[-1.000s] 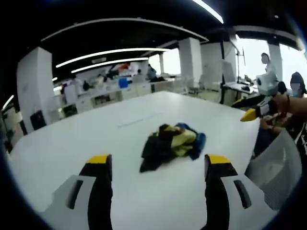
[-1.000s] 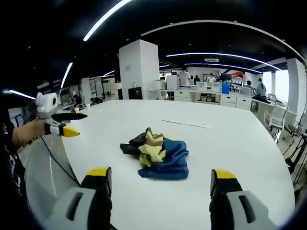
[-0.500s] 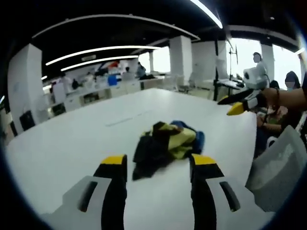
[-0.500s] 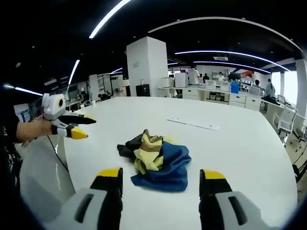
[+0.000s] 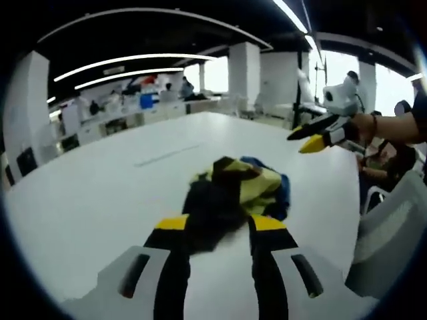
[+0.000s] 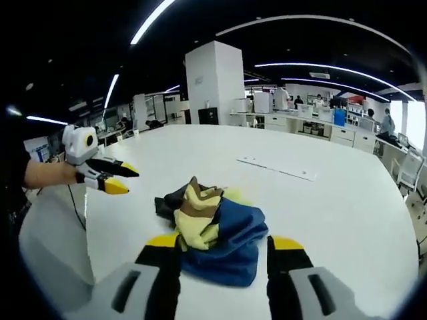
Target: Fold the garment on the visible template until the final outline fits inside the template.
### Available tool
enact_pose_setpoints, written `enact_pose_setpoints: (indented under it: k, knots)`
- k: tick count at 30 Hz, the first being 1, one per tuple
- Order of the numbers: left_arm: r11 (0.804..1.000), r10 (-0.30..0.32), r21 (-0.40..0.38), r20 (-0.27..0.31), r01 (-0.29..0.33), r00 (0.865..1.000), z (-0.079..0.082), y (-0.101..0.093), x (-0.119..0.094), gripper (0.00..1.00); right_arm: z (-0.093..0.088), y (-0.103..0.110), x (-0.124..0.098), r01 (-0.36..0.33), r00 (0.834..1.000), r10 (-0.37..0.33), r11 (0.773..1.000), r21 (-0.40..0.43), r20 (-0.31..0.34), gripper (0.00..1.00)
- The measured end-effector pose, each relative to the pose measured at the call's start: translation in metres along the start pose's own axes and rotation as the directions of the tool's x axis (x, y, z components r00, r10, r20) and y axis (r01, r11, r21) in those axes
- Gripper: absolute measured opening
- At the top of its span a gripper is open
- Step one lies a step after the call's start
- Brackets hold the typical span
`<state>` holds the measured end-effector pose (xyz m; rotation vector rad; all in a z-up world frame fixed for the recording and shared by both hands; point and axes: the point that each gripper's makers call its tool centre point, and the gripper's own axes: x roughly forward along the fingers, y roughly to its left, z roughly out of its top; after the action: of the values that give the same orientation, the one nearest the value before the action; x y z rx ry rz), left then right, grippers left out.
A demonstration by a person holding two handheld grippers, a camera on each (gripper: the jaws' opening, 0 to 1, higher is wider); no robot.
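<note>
A: Worktop (image 5: 80, 187), white, wide, spans most of both views. Thin pale strip (image 6: 277, 169) lies on it, right of centre in the right gripper view; can't tell whether that marks the template.

B: Garment (image 6: 210, 230)?

A: One crumpled heap, blue, yellow and dark panels, centre of both views. Blue faces the right hand-held gripper (image 6: 223, 245), dark cloth faces the left hand-held gripper (image 5: 215, 225).

B: Jaw state?

A: Both released, nothing gripped. In each view the jaws rise from the bottom edge and bracket the near edge of the heap. Contact I cannot tell. The left one also shows at left in the right gripper view, jaws slightly apart, above the worktop edge.

B: Handling?

A: My read: light, soft, limp cloth, no stiffness, layers likely to slide and drag together. Not fragile. Best hold is a single outer edge or corner, dark flap at lower centre of the left gripper view, blue hem at lower centre of the right, then lift apart to spread it.
</note>
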<state>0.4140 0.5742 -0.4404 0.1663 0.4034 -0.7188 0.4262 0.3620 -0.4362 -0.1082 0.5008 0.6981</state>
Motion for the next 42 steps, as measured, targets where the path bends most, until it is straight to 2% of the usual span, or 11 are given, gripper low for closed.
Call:
enact_pose_setpoints:
  k: [6, 17, 21, 25, 28, 31, 38, 42]
  knots:
    - [1.0, -0.017, -0.009, -0.022, 0.016, 1.0, -0.006, 0.005, 0.018, 0.26, -0.005, -0.002, 0.018, -0.009, 1.0, 0.008, 1.0, -0.018, -0.02, 0.38]
    - [0.998, -0.062, -0.015, -0.043, 0.061, 0.997, -0.013, 0.005, 0.047, 0.22, -0.007, 0.005, 0.052, -0.029, 0.999, 0.029, 0.999, 0.017, -0.017, 0.27]
    - [0.998, -0.064, -0.006, -0.064, 0.064, 0.996, -0.017, 0.007, 0.054, 0.21, -0.012, 0.001, 0.061, 0.007, 0.999, -0.006, 1.0, 0.014, -0.034, 0.26]
    - [0.997, -0.074, -0.018, -0.073, 0.072, 0.995, -0.02, 0.008, 0.059, 0.18, -0.016, 0.003, 0.066, 0.015, 0.999, -0.014, 1.0, 0.015, -0.053, 0.22]
    - [0.997, -0.081, -0.007, -0.083, 0.081, 0.993, -0.022, 0.007, 0.063, 0.16, -0.014, 0.003, 0.071, 0.027, 0.998, -0.026, 0.999, 0.02, -0.049, 0.19]
    - [0.995, -0.099, -0.016, -0.092, 0.098, 0.991, -0.024, 0.003, 0.068, 0.11, -0.011, 0.005, 0.075, 0.036, 0.998, -0.035, 0.999, 0.019, -0.046, 0.15]
    - [0.996, -0.091, -0.025, -0.109, 0.089, 0.99, -0.031, 0.002, 0.077, 0.08, -0.017, 0.002, 0.089, 0.079, 0.992, -0.083, 0.996, -0.04, -0.097, 0.12]
    - [0.997, -0.08, -0.02, -0.117, 0.078, 0.99, -0.037, 0.006, 0.079, 0.02, -0.024, -0.003, 0.092, 0.125, 0.98, -0.135, 0.989, -0.079, -0.148, 0.09]
